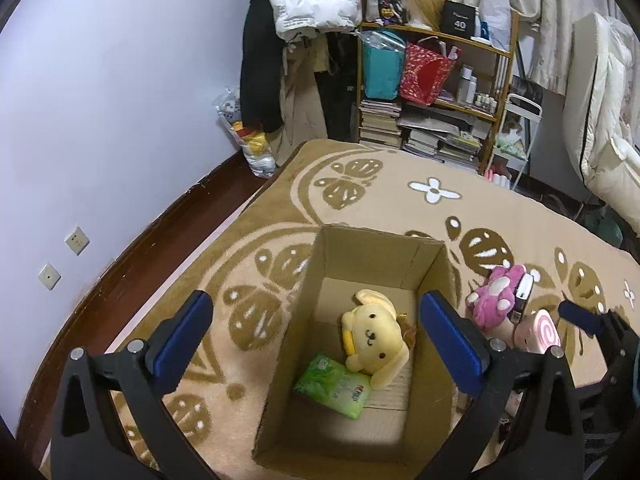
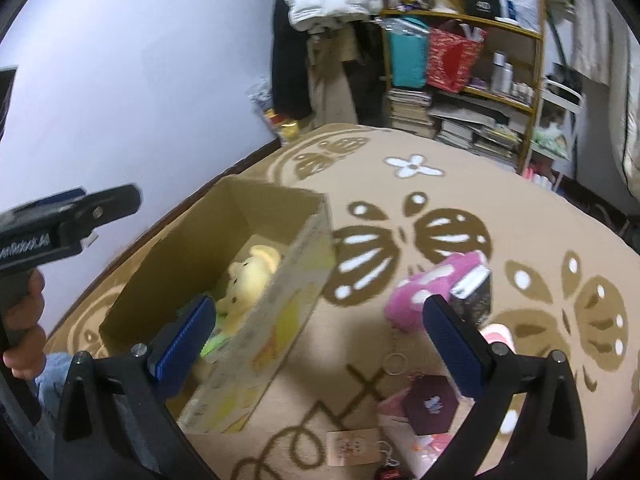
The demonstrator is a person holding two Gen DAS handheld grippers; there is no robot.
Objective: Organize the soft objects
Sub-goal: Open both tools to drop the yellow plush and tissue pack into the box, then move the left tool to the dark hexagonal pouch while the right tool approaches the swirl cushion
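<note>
Inside, yellow plush dog (image 1: 376,334) head-up lengthwise.

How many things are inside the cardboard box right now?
2. A yellow plush dog lies on the floor of the open brown cardboard box, and a green soft pack of tissues lies beside it, touching it. Something small could be hidden under them.

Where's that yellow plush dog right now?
The yellow plush dog lies inside the cardboard box on the rug, against a green tissue pack; the left wrist view shows it best.
</note>
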